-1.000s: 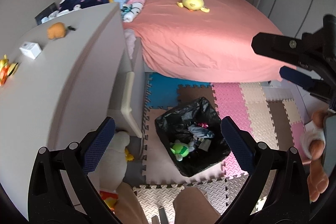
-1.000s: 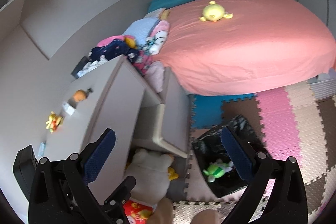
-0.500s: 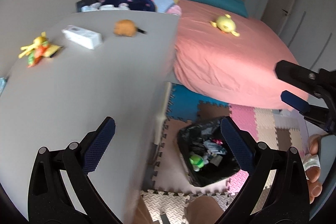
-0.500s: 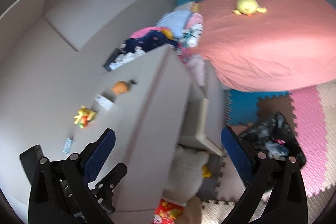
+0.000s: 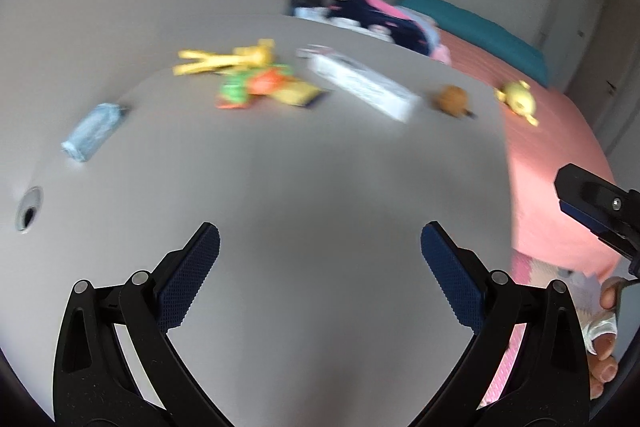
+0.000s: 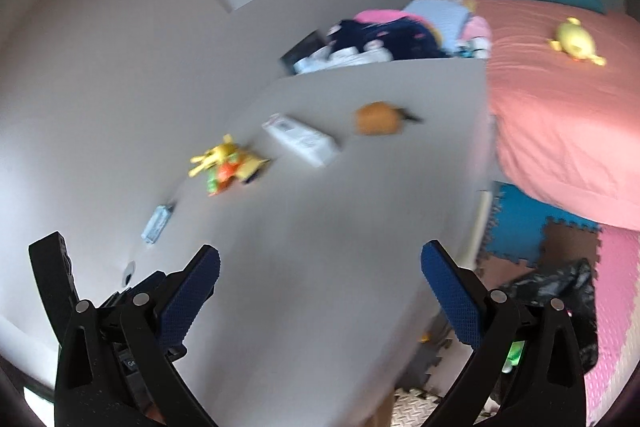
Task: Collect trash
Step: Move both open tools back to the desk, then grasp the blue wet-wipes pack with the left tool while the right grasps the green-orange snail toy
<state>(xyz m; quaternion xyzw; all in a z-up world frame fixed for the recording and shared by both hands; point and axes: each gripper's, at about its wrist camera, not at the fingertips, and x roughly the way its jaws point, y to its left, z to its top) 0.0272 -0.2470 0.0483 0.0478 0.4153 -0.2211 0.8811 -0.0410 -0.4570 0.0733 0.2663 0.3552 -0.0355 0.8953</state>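
Grey desktop [image 5: 320, 195] fills both wrist views; frames motion-blurred; left gripper [image 5: 320, 283] hovers over bare desk with fingers spread wide and nothing between them; right gripper [image 6: 320, 291] likewise released and empty, seen at right edge of left view too; both look poised for a pick, judged from the wide-open stance above the desk.

Candidate trash lies in a loose row toward the far side of the desk: pale blue wrapper [image 5: 94, 131] nearest the left, close to a cable hole [image 5: 28, 211]; crumpled orange-green-yellow packet [image 5: 264, 87] touching a yellow toy [image 5: 228, 61]; white box [image 5: 360, 83] just beside the packet; small brown lump [image 5: 452, 99] near the desk's right edge; which of these counts as trash is a guess, wrapper and packet likeliest.

Black bin bag [image 6: 560, 295] sits on the foam floor mat [image 6: 616, 267] below the desk's right edge, partly hidden behind the right finger; placed within easy drop reach of the desk, presumably as the collection point; something green shows inside.

Pink bed [image 6: 560, 131] beyond, yellow plush [image 6: 576, 41] on it; clothes pile [image 6: 384, 35] behind the desk.

Writing: grey printing on the white box, too blurred to read; no brand legible anywhere.
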